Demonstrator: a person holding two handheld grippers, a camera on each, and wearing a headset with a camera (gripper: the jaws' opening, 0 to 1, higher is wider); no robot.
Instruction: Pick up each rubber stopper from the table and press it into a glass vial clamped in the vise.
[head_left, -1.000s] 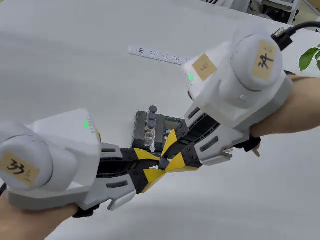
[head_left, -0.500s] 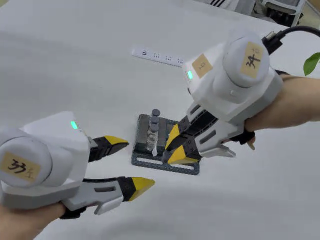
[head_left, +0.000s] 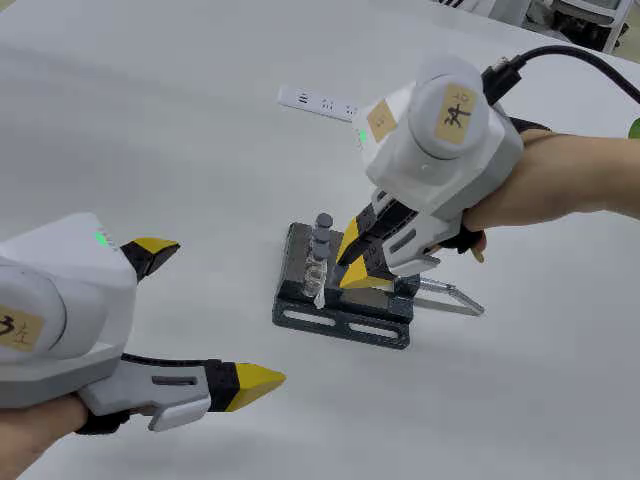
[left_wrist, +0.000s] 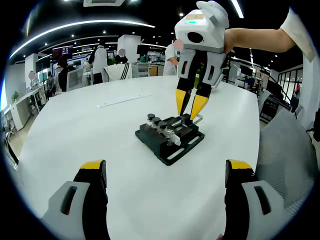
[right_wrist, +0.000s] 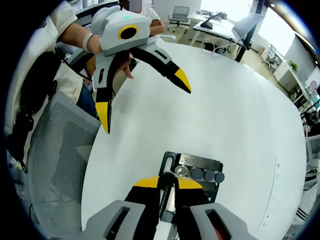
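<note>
A black vise (head_left: 345, 318) stands mid-table with a row of glass vials (head_left: 318, 262) clamped in it. Three vials carry dark stoppers (right_wrist: 205, 175); the one at the row's end (right_wrist: 181, 171) is unstoppered. My right gripper (head_left: 352, 275) hangs just over the vise beside that vial, shut on a dark rubber stopper (right_wrist: 167, 176). The left gripper view shows the right gripper (left_wrist: 190, 112) pointing down at the vise (left_wrist: 170, 145). My left gripper (head_left: 205, 315) is wide open and holds nothing, well back from the vise at the lower left. It also appears from the front as the left gripper (right_wrist: 145, 106).
A white power strip (head_left: 320, 103) lies on the table beyond the vise. The vise's metal handle (head_left: 450, 296) sticks out to the right. The white table (head_left: 150, 130) is bare around them. A grey mesh chair (right_wrist: 60, 150) stands at the table's edge by the person.
A second ago both grippers met at the stopper in front of the vise. The left gripper has opened and drawn back left; the right has moved with the stopper over the vials.
</note>
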